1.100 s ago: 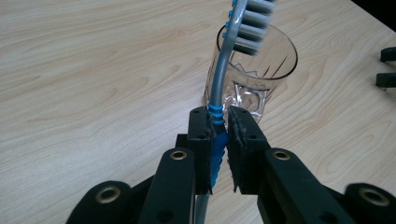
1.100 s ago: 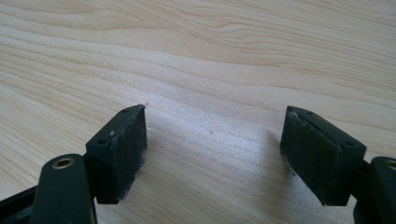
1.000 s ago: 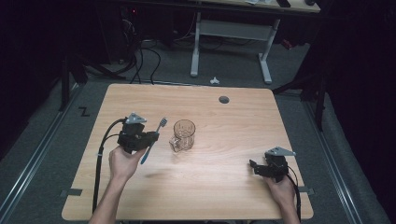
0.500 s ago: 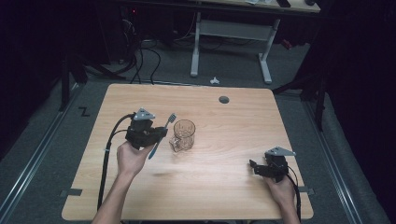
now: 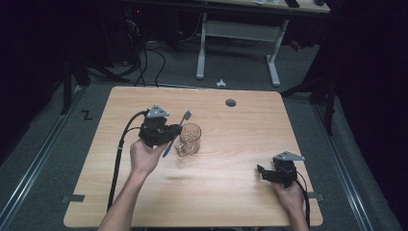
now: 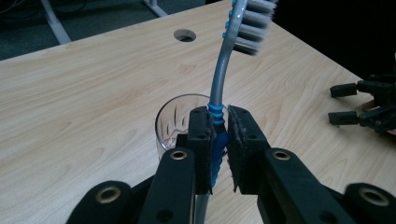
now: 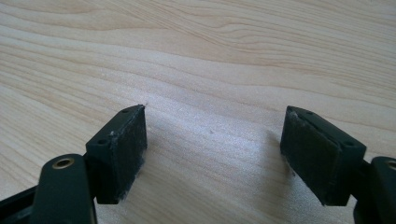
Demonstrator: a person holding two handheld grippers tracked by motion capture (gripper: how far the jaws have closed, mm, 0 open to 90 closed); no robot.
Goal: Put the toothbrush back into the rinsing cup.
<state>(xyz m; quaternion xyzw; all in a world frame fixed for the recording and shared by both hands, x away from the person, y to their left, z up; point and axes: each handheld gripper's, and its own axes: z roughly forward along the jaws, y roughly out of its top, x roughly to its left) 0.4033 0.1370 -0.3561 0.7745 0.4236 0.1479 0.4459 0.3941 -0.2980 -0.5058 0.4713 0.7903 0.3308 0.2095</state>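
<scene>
Left of the frame's centre, the left tongs (image 5: 169, 136) are gripping a toothbrush (image 5: 175, 132) beside the glass (image 5: 189, 139), which is standing empty on the bench (image 5: 240, 130). Lower right, the right tongs (image 5: 263, 173) are gaping open.

The left gripper (image 5: 169, 134) has carried the toothbrush (image 5: 177, 130) beside the glass (image 5: 189, 138).

Toothbrush (image 6: 218, 79) handle bottom hidden behind tongs (left gripper view); bristle head cut by top edge.
</scene>
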